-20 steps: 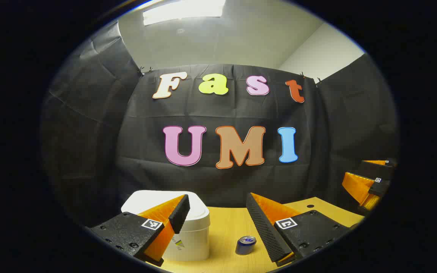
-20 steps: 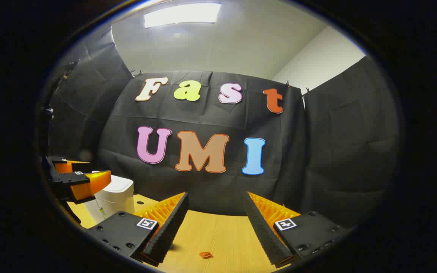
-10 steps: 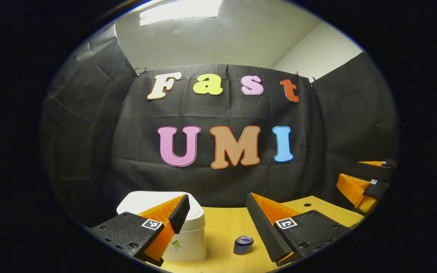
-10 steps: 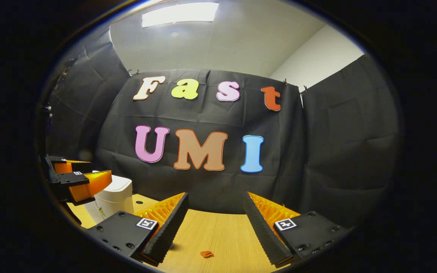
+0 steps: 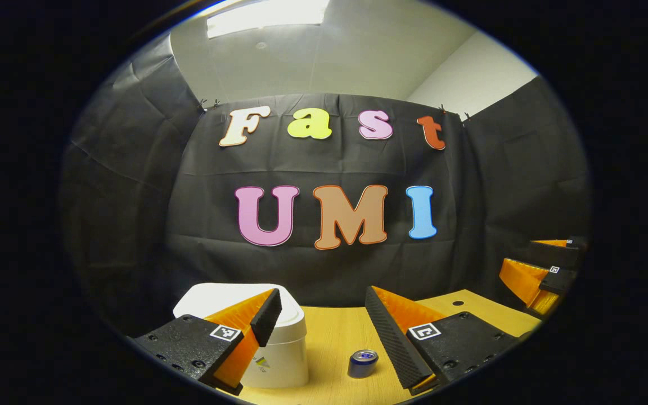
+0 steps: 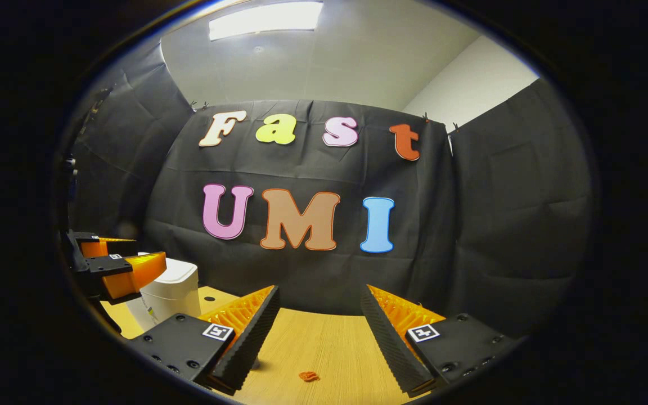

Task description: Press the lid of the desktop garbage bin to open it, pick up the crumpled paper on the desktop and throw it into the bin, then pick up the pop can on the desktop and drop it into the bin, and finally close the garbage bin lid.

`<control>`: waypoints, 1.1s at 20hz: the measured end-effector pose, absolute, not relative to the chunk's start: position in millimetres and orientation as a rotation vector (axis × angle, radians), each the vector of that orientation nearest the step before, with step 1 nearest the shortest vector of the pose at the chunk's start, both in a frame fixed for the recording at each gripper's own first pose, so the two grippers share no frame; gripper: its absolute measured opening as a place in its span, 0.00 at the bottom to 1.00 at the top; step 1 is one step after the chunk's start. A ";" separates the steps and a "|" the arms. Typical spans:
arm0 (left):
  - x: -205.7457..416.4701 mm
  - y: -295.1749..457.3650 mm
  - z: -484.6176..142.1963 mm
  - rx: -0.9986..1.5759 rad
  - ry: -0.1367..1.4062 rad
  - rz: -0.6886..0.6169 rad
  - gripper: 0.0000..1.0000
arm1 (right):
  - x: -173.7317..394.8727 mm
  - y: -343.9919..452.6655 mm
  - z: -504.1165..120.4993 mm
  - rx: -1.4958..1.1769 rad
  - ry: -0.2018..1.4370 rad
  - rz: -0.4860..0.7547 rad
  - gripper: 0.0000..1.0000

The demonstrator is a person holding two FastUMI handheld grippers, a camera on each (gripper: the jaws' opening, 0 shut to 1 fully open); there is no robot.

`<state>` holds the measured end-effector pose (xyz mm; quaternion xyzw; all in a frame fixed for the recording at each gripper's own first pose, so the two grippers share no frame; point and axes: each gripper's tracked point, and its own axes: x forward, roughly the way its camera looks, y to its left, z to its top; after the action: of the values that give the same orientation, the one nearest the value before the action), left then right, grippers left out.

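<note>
L gripper (image 5: 324, 315) spread wide, nothing between fingers, held above the worktop (image 5: 329, 337); R gripper (image 6: 318, 315) likewise spread, empty. Bin (image 5: 279, 349) lid down, near worktop's left edge. Pop can (image 5: 363, 363) upright just right of the bin, apart. Crumpled paper (image 6: 309, 376) lies mid-worktop, near front. Vs 0.5 s ago: both views barely shifted, objects unmoved.
</note>
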<state>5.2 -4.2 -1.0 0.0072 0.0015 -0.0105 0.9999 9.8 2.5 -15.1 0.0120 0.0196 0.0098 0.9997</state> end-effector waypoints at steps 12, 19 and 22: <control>4.8 -13.1 -5.2 0.005 0.015 -0.034 0.92 | 8.0 -13.1 -18.7 0.035 0.052 -0.005 0.96; 8.7 -11.0 -8.6 0.013 0.025 -0.034 0.92 | 9.6 -9.0 -20.4 0.037 0.054 0.000 0.96; 9.2 -8.7 -8.7 0.036 0.023 -0.035 0.92 | 12.8 -4.3 -26.4 0.037 0.071 0.010 0.96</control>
<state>9.2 -8.7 -8.7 0.0180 0.0116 -0.0177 0.9996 12.8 -4.3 -26.4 0.0186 0.0355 0.0052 0.9992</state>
